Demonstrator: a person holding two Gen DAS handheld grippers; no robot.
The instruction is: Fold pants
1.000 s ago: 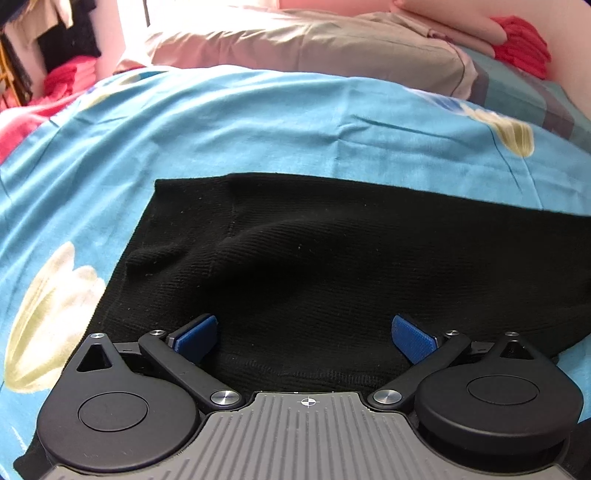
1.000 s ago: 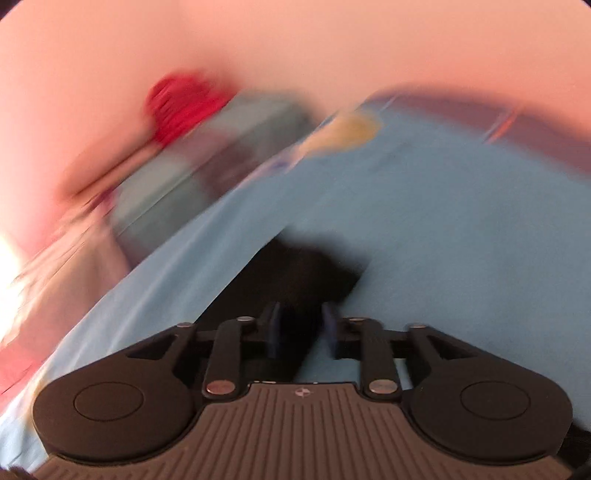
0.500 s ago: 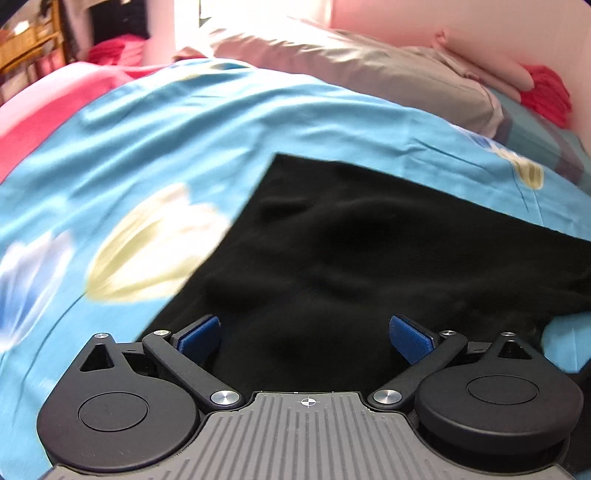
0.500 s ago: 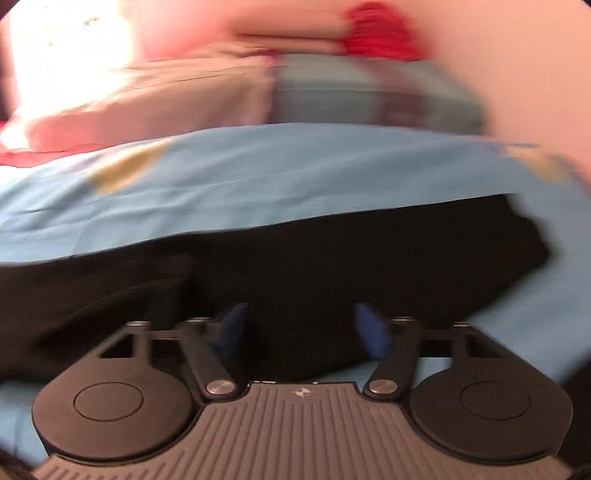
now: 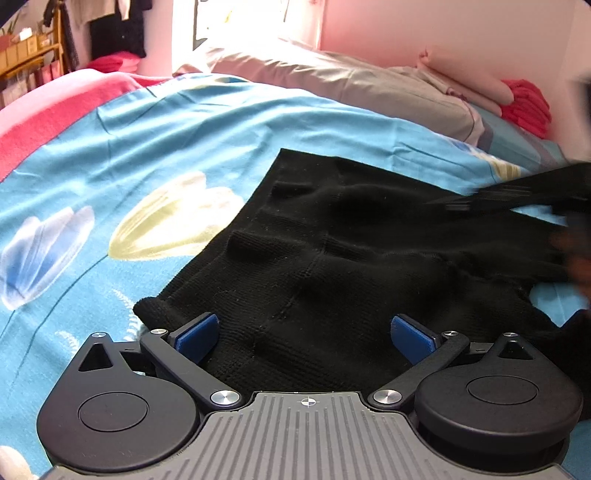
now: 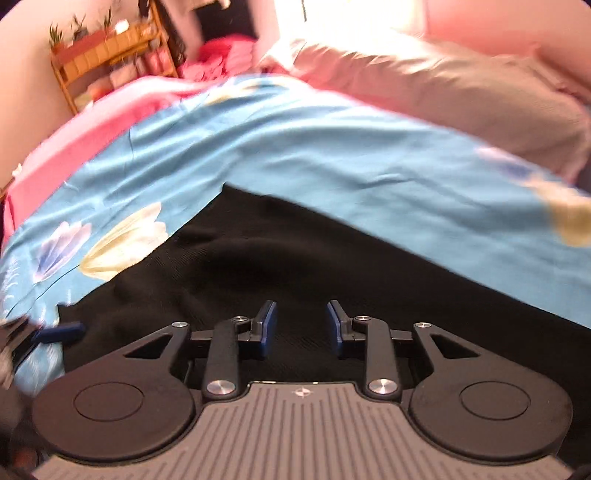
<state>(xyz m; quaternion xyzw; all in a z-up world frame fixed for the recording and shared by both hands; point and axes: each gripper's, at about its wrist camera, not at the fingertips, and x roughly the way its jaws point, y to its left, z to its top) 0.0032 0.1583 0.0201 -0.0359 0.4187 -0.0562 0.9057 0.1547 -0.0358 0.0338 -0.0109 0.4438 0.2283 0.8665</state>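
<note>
Black pants (image 5: 351, 258) lie flat on the blue floral bed (image 5: 166, 147). Left hand-held gripper (image 5: 306, 334) spread wide; right hand-held gripper (image 6: 302, 328) parted, empty. Pillow (image 5: 351, 88) and red clothes (image 5: 528, 107) lie beyond.

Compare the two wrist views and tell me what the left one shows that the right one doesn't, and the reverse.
Left wrist only: the left tool, jaws wide open over the black pants; a stack of red folded clothes by the wall; a blurred lifted part of the pants at the right edge.

Right wrist only: the right tool, jaws partly open above the pants; potted plants on the wooden shelf.

Both: the pants on the blue floral bedsheet, the pink blanket and the beige pillow.
</note>
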